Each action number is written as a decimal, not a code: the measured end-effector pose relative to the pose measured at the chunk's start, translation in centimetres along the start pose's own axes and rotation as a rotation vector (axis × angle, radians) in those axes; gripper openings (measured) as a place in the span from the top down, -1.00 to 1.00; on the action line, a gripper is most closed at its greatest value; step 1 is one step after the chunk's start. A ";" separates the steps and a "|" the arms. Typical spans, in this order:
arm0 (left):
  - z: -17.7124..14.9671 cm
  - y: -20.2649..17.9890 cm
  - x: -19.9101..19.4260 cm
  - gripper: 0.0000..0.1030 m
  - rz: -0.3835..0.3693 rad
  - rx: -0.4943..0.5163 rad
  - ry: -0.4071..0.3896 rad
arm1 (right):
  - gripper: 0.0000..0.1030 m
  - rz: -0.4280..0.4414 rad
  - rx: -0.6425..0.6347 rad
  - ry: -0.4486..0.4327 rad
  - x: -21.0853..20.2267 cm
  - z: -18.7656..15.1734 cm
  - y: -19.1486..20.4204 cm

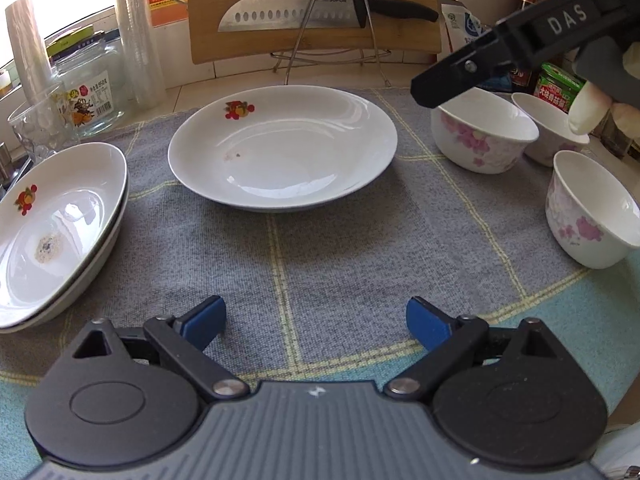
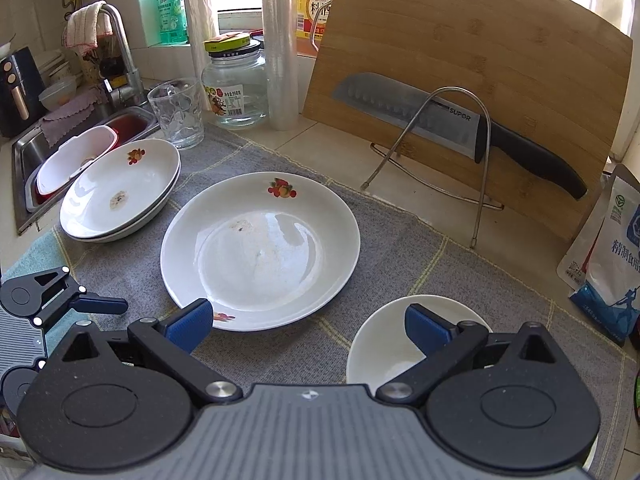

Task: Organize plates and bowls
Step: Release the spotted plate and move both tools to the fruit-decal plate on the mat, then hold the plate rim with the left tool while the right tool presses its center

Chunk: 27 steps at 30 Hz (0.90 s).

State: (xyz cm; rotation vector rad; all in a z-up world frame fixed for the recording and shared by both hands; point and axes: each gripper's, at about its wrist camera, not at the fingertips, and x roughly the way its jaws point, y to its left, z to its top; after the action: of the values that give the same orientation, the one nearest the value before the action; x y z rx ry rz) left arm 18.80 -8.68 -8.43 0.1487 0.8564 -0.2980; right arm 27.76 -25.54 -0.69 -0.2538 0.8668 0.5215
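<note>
- Where the grey checked cloth (image 1: 340, 248) covers the counter, a single white plate (image 1: 282, 147) with a fruit print on its rim lies flat near the middle, a small brownish smear on its inside.
- To its left, apart from it, a stack of plates (image 1: 60, 232) of the same pattern sits at the cloth's edge; its top plate shows a dried stain. In the right wrist view this stack lies just beside a steel sink (image 2: 28, 148).
- Right of the single plate stand three white bowls with pink flowers: one (image 1: 484, 134) nearest the plate, a second (image 1: 554, 128) just behind it, a third (image 1: 588, 208) closer to the camera.
- The left gripper (image 1: 316, 320) hangs over bare cloth short of the single plate, jaws spread wide, nothing between them.
- The right gripper (image 2: 308, 326) is released too, its jaws wide apart above the plate's near rim and a bowl (image 2: 384, 344), touching neither that I can tell.
- Behind, a wooden cutting board (image 2: 472, 92) leans in a wire rack (image 2: 476, 152) with a black-handled knife (image 2: 460, 124) across it; a glass jar (image 2: 236, 88) and a tumbler (image 2: 178, 114) stand near the sink.
</note>
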 end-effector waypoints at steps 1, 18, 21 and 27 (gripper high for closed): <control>0.1 0.0 0.1 -0.88 0.004 -0.001 -0.006 | -1.00 0.002 -0.005 0.005 0.2 0.2 -0.1; 2.4 0.9 2.8 -1.00 0.034 -0.036 -0.061 | -1.00 0.108 -0.063 0.104 6.1 3.7 -1.7; 2.7 1.3 3.2 -1.00 0.031 -0.034 -0.071 | -1.00 0.135 -0.082 0.121 7.6 4.6 -2.0; 2.9 1.8 3.7 -1.00 0.031 -0.035 -0.095 | -1.00 0.196 -0.115 0.138 10.3 6.4 -2.4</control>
State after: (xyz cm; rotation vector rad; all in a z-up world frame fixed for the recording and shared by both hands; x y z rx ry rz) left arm 23.75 -8.44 -9.29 0.1137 0.7642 -0.2592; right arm 38.70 -21.56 -4.68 -0.3148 1.0034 0.7446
